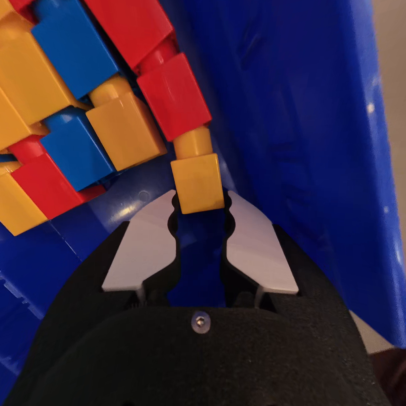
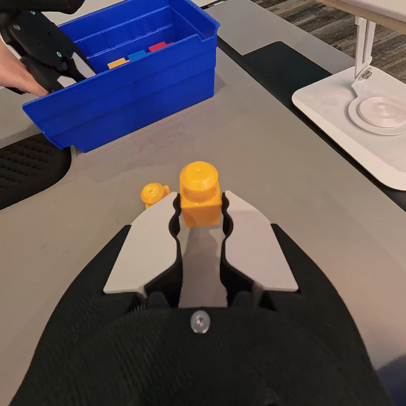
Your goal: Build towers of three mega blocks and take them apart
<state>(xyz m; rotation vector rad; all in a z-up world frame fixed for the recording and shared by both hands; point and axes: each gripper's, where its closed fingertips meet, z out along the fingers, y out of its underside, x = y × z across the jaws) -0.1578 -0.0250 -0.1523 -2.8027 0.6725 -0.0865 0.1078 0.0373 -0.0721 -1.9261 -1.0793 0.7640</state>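
Blue bin (image 1: 296, 109) fills left wrist view; rim cut off, image blurred. Left gripper (image 1: 201, 203) pinches yellow end block (image 1: 197, 184) of lying tower; piled blocks (image 1: 66, 109) cropped at left.

Right wrist view: grey table (image 2: 263, 164). Right gripper (image 2: 200, 206) clamps upright yellow block (image 2: 200, 202); second yellow block (image 2: 151, 193) half hidden behind finger.

Blocks (image 2: 136, 55) lie in the bin (image 2: 131, 105), which stands on the table (image 2: 263, 153).

Bin wall (image 1: 307, 131) close on one side, block pile (image 1: 66, 109) on the other; table (image 2: 263, 164) open toward bin (image 2: 131, 105).
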